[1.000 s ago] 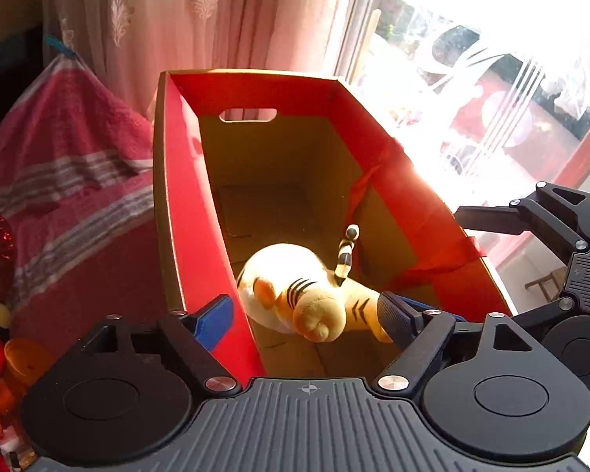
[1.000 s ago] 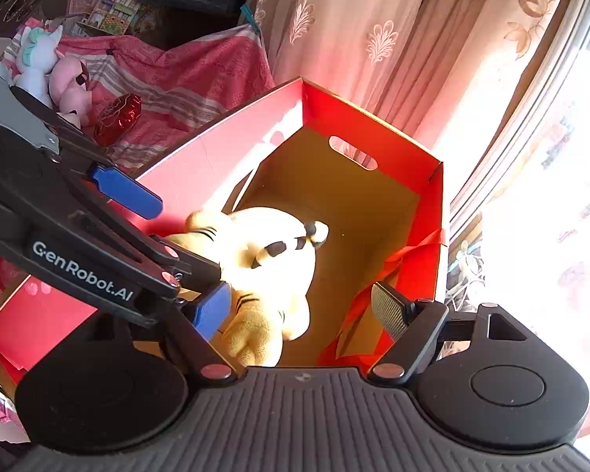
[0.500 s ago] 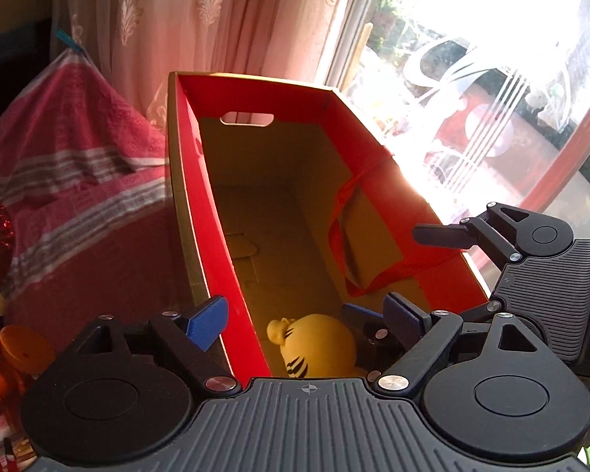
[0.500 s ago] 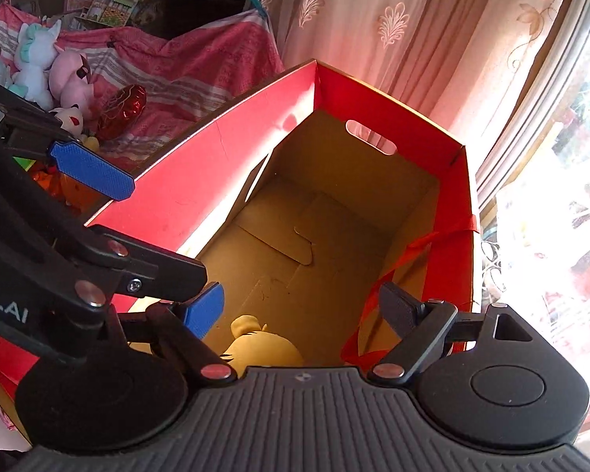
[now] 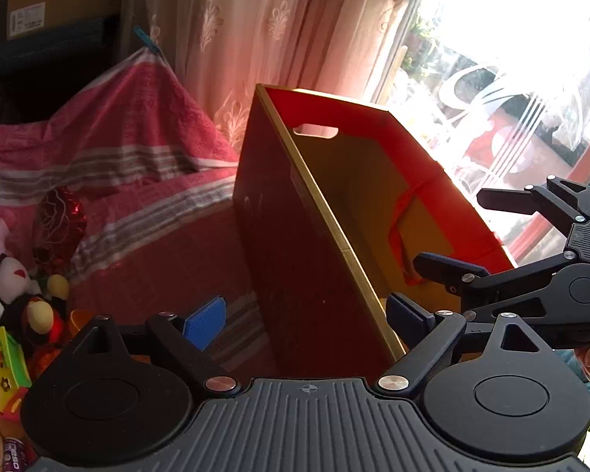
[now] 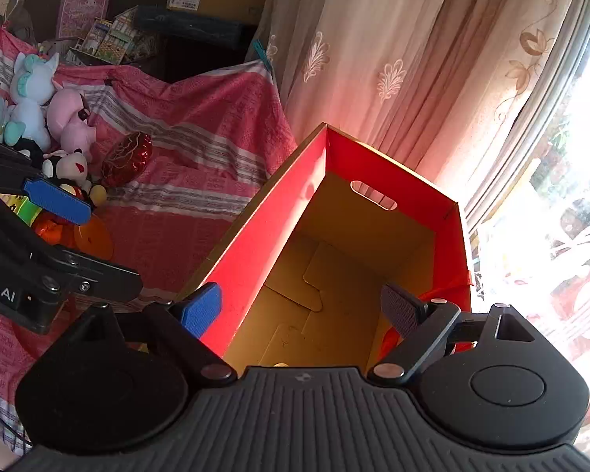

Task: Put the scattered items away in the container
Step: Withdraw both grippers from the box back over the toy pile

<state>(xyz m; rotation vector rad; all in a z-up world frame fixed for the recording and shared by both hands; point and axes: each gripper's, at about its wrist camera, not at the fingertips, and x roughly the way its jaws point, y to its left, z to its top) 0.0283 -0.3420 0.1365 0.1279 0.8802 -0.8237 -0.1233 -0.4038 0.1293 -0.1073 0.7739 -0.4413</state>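
Both tools have pulled back from the box (image 6: pixel 373 244) — the left tool (image 5: pixel 306 316) and right tool (image 6: pixel 303 306), whose jaws have just been opening, gape wide and empty, toys (image 6: pixel 59 126) waiting beside.

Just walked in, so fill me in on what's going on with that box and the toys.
A person holds a gripper in each hand over the red box. The left gripper and right gripper are both open and empty, the right's jaws having just been opening. The plush toys lie on the pink striped cloth beside the box, not yet picked up.
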